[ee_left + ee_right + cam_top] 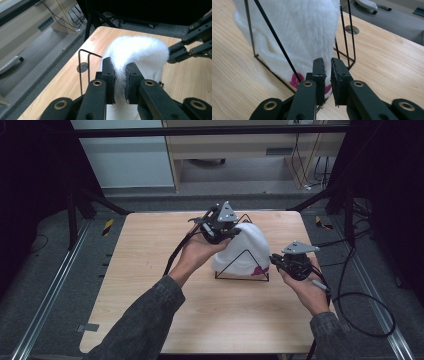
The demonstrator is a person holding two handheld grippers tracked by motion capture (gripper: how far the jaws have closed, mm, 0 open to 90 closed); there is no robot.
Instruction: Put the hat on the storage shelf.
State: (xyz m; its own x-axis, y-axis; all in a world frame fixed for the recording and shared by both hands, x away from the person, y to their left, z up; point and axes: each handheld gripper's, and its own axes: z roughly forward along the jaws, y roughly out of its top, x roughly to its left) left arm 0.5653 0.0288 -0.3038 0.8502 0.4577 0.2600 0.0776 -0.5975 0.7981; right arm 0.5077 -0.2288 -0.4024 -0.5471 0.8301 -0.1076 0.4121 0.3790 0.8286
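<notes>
A white fluffy cloth (245, 245) hangs over a black wire rack (242, 279) with triangular ends at the table's middle. My left gripper (235, 232) is shut on the cloth's top fold (140, 50), and white pile bulges between its jaws (120, 70). My right gripper (274, 261) sits low at the cloth's near right corner by a pink embroidered mark (260, 270). In the right gripper view its jaws (327, 65) stand almost together with the cloth's edge (299, 30) between them, just right of a slanted rack wire (276, 37). The right gripper (172, 53) also touches the cloth's side in the left gripper view.
The wooden table (150, 270) has a round cable hole (352, 29) behind the rack. Black cables (365, 315) trail off the right edge to the floor. Dark frame posts (75, 215) stand at the far corners. Open tabletop lies left and in front of the rack.
</notes>
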